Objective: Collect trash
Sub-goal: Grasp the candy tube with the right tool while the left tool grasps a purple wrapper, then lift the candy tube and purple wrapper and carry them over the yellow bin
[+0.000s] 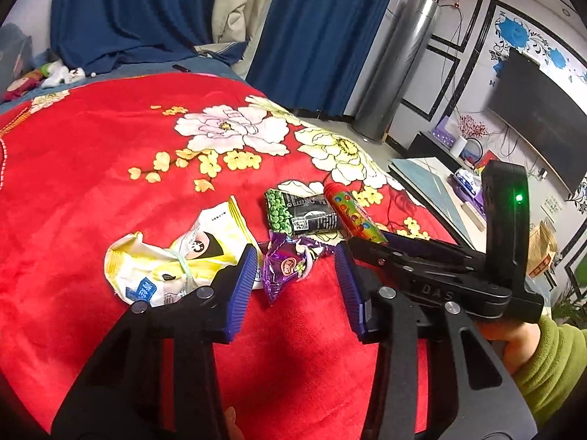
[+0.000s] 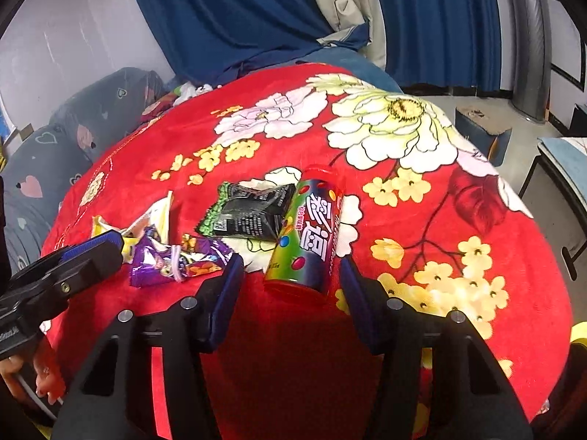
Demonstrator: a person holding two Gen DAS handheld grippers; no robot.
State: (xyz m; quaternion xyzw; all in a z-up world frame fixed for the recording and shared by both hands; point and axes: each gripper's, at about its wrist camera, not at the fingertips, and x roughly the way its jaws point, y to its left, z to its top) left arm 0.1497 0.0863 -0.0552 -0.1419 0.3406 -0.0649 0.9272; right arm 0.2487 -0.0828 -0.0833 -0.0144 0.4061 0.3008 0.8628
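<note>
Trash lies on a red flowered blanket [image 1: 91, 168]. A purple wrapper [image 1: 290, 266] lies between the tips of my open left gripper [image 1: 299, 256]. A crumpled white and yellow bag [image 1: 172, 256] lies left of it. A green and black packet [image 1: 299, 212] and a colourful candy tube [image 1: 354, 214] lie beyond. In the right wrist view my open right gripper [image 2: 291, 267] straddles the near end of the candy tube [image 2: 308, 231]. The packet [image 2: 249, 212] and the purple wrapper [image 2: 172, 256] lie to its left. Neither gripper holds anything.
The right gripper's body [image 1: 440, 275] reaches in from the right beside the tube. The left gripper's finger [image 2: 91, 245] shows at the left. Blue curtains [image 1: 146, 11], a grey column [image 1: 396, 73], a TV [image 1: 539, 117] and a low table [image 1: 429, 183] stand beyond the bed's right edge.
</note>
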